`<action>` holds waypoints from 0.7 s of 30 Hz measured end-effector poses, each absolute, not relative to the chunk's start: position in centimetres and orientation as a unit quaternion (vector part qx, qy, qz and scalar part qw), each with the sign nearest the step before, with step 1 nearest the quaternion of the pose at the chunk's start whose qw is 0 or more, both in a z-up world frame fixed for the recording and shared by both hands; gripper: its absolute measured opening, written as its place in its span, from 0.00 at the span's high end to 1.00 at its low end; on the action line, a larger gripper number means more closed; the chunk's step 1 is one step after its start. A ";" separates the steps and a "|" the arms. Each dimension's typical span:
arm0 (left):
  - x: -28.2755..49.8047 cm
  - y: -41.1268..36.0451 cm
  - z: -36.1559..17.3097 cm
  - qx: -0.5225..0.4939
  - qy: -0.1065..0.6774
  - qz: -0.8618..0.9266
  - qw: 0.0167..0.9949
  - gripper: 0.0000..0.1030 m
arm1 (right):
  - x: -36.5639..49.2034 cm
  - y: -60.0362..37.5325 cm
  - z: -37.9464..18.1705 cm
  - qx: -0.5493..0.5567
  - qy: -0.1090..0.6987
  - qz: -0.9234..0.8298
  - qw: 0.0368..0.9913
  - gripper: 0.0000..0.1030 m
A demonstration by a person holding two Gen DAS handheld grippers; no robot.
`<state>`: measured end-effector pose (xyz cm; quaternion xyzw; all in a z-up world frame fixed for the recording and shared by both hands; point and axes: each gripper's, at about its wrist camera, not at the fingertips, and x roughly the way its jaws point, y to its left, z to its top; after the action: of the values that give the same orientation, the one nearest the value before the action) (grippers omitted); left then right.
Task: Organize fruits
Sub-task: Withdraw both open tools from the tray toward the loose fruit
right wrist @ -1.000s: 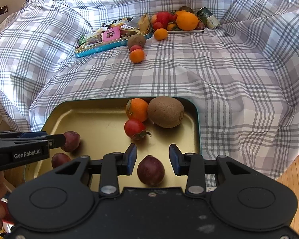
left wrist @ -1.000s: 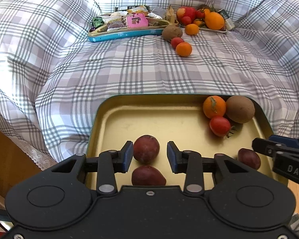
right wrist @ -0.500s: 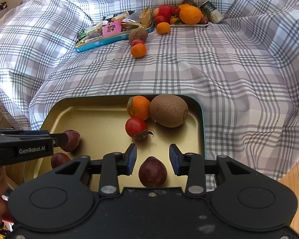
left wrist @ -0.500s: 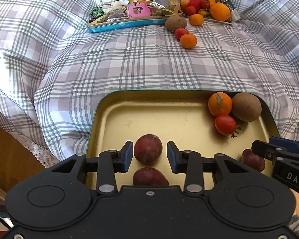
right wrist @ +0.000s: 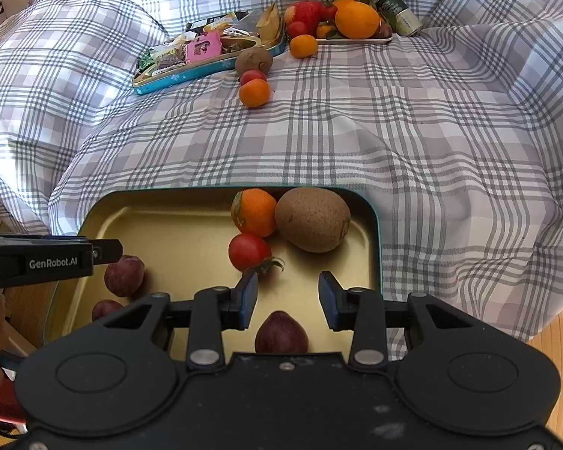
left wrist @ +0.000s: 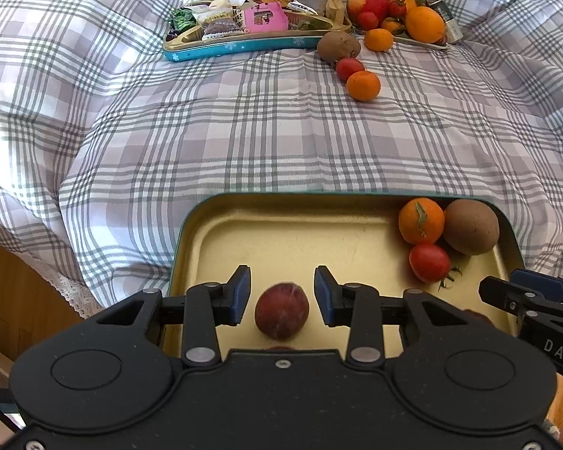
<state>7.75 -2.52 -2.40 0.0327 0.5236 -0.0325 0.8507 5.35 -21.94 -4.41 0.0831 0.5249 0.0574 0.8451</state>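
Left gripper point(left wrist: 282, 295) and right gripper point(right wrist: 287, 300) have drawn back, jaws spread and empty. Each dark red, round plum point(left wrist: 281, 315) now lies loose in the gold tray point(left wrist: 304, 232).

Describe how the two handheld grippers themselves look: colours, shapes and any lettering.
Both the left gripper and the right gripper are matte black plastic with rounded housings, round discs, silver pivot screws and blue-padded jaws. Seen side-on, the left one reads "GenRobot.AI" in white and the right one shows "DAS". No cables are visible.
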 end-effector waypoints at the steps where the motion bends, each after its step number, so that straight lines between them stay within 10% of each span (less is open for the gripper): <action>1: 8.0 -2.5 -2.3 0.033 0.524 -0.033 0.850 0.55 | 5.6 -22.0 -4.3 0.083 0.525 0.057 0.845 0.62; 21: 15.3 -2.4 -2.4 0.025 0.536 -0.028 0.843 0.55 | 13.7 -22.4 -4.1 0.077 0.542 0.041 0.836 0.62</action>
<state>15.28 -2.38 -2.44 0.0254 0.5358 -0.0282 0.8435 13.71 -22.40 -4.13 0.0766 0.5420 0.0405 0.8359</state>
